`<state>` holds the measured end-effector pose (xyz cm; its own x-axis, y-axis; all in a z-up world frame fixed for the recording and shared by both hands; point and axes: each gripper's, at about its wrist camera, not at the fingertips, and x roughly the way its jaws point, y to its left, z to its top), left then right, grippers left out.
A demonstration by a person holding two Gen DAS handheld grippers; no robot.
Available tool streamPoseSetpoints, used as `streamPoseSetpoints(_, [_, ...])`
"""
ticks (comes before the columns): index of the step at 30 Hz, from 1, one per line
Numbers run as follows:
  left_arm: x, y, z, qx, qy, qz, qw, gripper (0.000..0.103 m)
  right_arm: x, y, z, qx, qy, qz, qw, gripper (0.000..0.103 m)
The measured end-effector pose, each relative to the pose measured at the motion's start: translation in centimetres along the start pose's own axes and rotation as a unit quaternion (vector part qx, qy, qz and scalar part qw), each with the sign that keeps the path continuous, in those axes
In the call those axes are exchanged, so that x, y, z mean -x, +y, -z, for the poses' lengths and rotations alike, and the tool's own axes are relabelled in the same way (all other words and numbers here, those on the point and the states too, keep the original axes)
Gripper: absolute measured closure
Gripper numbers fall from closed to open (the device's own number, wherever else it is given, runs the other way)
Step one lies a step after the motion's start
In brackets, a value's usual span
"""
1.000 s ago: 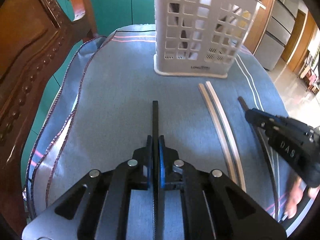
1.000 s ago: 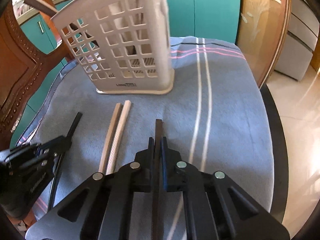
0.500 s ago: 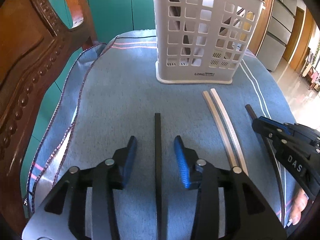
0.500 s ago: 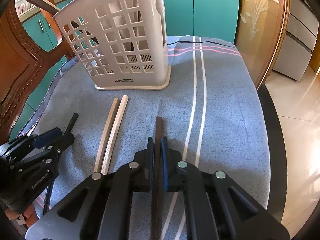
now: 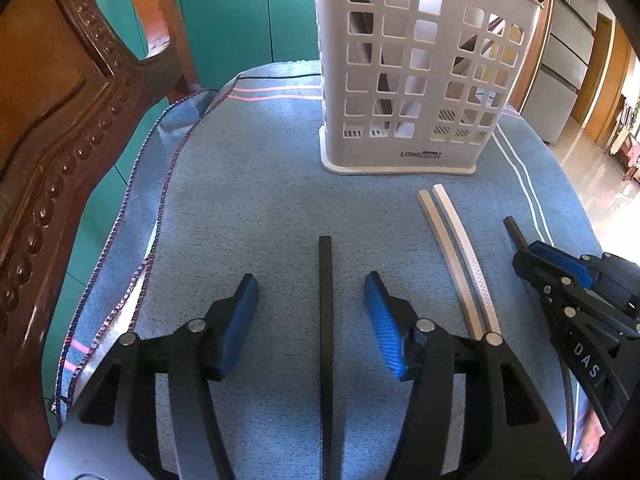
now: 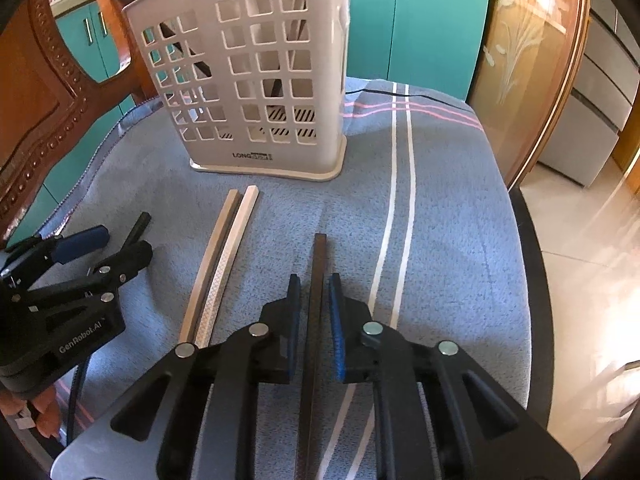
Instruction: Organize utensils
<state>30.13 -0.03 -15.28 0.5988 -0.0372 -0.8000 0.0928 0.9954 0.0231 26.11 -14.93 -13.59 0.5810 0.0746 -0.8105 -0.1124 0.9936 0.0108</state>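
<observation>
Opening both tools over chopsticks lying lengthwise toward the white slotted plastic holder (image 5: 416, 80).
Left tool (image 5: 311, 308) spreads wide astride a black chopstick (image 5: 325, 280) on the blue-cloth surface (image 5: 248, 208); right tool (image 6: 311, 312), barely parting, flanks a dark-brown chopstick (image 6: 318, 264).

White plastic basket (image 5: 416, 80) w/ square holes is standing upright at the far end of the blue cloth, a few dark sticks leaning inside. Black chopstick (image 5: 325, 320) is lying flat on the cloth, pointing toward the basket. Pale pair of chopsticks (image 5: 456, 256) is lying side by side, touching, near the basket's base. Dark brown chopstick (image 6: 316, 300) is lying flat beside the cloth's white stripes.
</observation>
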Motion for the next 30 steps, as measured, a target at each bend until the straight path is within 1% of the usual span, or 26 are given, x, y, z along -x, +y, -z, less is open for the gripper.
streamPoseSetpoints(3, [-0.14, 0.16, -0.02, 0.002, 0.001, -0.002, 1.0, 0.042, 0.03, 0.09, 0.07, 0.005, -0.002, 0.008, 1.0, 0.085])
streamPoseSetpoints(6, [-0.3, 0.34, -0.1, 0.004, 0.002, -0.001, 1.0, 0.042, 0.01, 0.08, 0.06, 0.004, -0.002, 0.01, 1.0, 0.083])
streamPoseSetpoints(12, [-0.32, 0.26, -0.13, 0.003, 0.001, -0.003, 1.0, 0.042, -0.02, 0.1, 0.02, 0.004, -0.003, 0.012, 1.0, 0.082])
streamPoseSetpoints(16, [-0.23, 0.15, -0.05, 0.004, 0.001, -0.005, 1.0, 0.039, -0.01, 0.13, 0.04, 0.004, -0.003, 0.011, 1.0, 0.082])
streamPoseSetpoints(30, [-0.29, 0.05, 0.0, 0.003, 0.001, -0.006, 1.0, 0.039, -0.02, 0.22, 0.05, 0.006, -0.004, 0.015, 1.0, 0.081])
